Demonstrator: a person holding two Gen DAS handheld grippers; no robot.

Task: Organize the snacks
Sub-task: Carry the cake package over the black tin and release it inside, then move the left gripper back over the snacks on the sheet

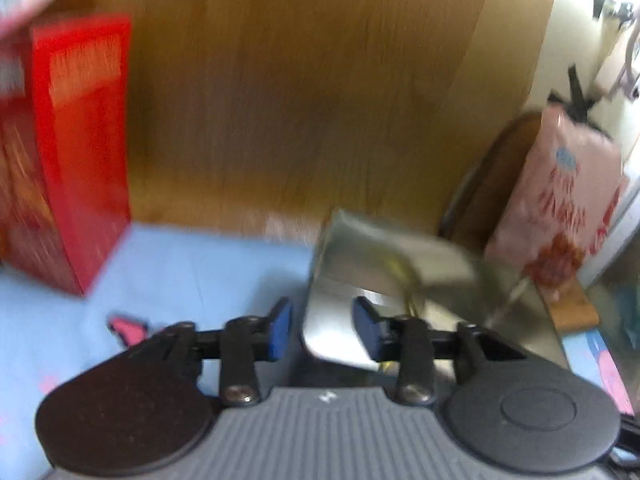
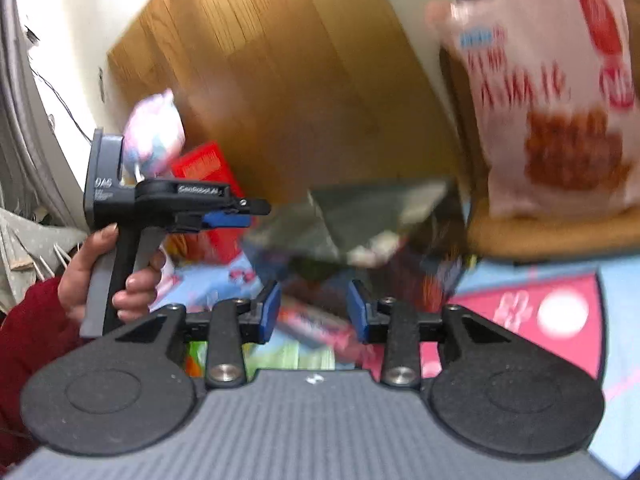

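Both views are blurred by motion. My left gripper (image 1: 322, 326) is open, and a silver foil snack bag (image 1: 376, 276) lies just ahead and partly between its blue pads. A red snack box (image 1: 68, 152) stands at the left. My right gripper (image 2: 314, 312) is open and empty above a dark foil bag (image 2: 360, 220) and a pink wrapped snack (image 2: 316, 326). The left gripper (image 2: 224, 216) shows from the side in the right wrist view, held in a hand, with the red box (image 2: 204, 168) behind it. A pink and white snack bag (image 1: 560, 208) (image 2: 556, 92) stands at the right.
A wooden board (image 1: 300, 80) (image 2: 280, 80) rises behind the light blue patterned cloth (image 1: 180, 264). The pink bag rests on a wooden seat (image 2: 560, 236). A pink cloth patch (image 2: 520, 312) lies at the right.
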